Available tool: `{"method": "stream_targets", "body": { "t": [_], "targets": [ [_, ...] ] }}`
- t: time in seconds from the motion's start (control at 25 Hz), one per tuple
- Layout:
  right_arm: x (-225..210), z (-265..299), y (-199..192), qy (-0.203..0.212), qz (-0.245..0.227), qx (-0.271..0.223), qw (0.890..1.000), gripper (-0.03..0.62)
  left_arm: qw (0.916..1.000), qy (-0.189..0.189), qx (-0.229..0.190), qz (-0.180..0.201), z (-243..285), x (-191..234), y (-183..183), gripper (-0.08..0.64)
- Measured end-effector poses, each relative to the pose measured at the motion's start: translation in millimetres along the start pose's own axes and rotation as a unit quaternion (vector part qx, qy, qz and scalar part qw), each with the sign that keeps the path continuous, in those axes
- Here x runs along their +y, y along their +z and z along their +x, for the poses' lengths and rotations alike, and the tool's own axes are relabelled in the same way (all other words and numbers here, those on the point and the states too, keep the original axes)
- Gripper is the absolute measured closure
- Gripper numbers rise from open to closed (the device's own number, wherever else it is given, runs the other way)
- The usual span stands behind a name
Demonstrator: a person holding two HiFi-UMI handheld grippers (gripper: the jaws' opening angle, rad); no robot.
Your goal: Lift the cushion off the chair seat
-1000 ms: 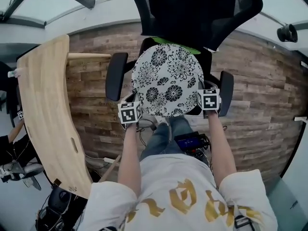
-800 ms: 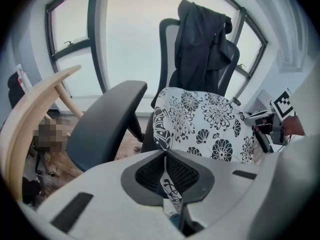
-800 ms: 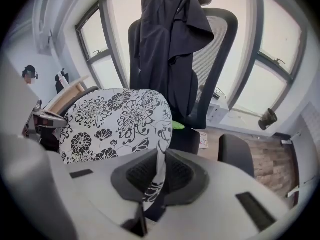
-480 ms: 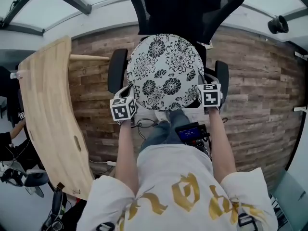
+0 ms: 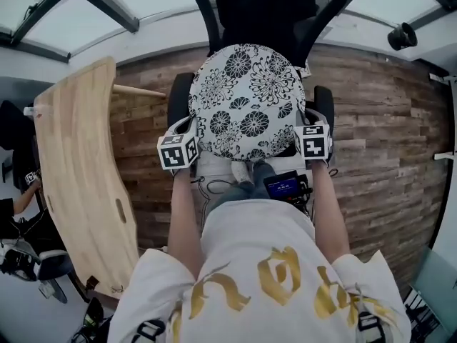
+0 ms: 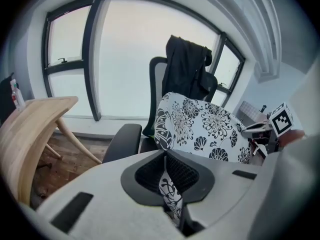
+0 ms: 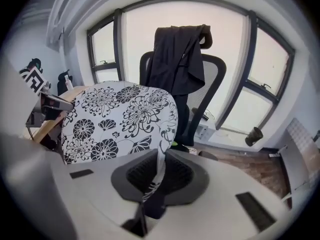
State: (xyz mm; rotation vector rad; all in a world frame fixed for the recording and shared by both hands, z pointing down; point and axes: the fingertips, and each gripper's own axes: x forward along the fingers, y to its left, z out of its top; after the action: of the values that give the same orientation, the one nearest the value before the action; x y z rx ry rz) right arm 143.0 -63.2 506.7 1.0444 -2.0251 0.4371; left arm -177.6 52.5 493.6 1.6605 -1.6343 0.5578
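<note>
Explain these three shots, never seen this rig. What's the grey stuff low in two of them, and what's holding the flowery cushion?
No robot here: a person stands at an office chair with a hand-held gripper in each hand. The top-down picture comes from a camera on the person's head. The other two come from cameras riding on each gripper, so the grey shape is the gripper's own body. The left hand-held gripper and the right hand-held gripper are each shut on an edge of the black-and-white cushion, holding it up between them in front of the chair back, where a dark jacket hangs. A wooden table stands at the left.
</note>
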Motion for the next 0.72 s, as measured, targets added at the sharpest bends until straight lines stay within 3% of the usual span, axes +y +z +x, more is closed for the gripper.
{"method": "stream_targets", "body": {
  "t": [0.4, 0.72],
  "targets": [
    [9.3, -39.4, 6.0, -0.011, 0.011, -0.023, 1.000, 0.553, 0.9986, -0.033, -0.011, 0.040, -8.0, -24.1, 30.5, 0.541],
    [5.7, -54.4, 6.5, -0.022, 0.058, -0.043, 0.997, 0.552, 0.9978, -0.053, -0.021, 0.036, -7.8, -30.7, 40.6, 0.540]
  ]
}}
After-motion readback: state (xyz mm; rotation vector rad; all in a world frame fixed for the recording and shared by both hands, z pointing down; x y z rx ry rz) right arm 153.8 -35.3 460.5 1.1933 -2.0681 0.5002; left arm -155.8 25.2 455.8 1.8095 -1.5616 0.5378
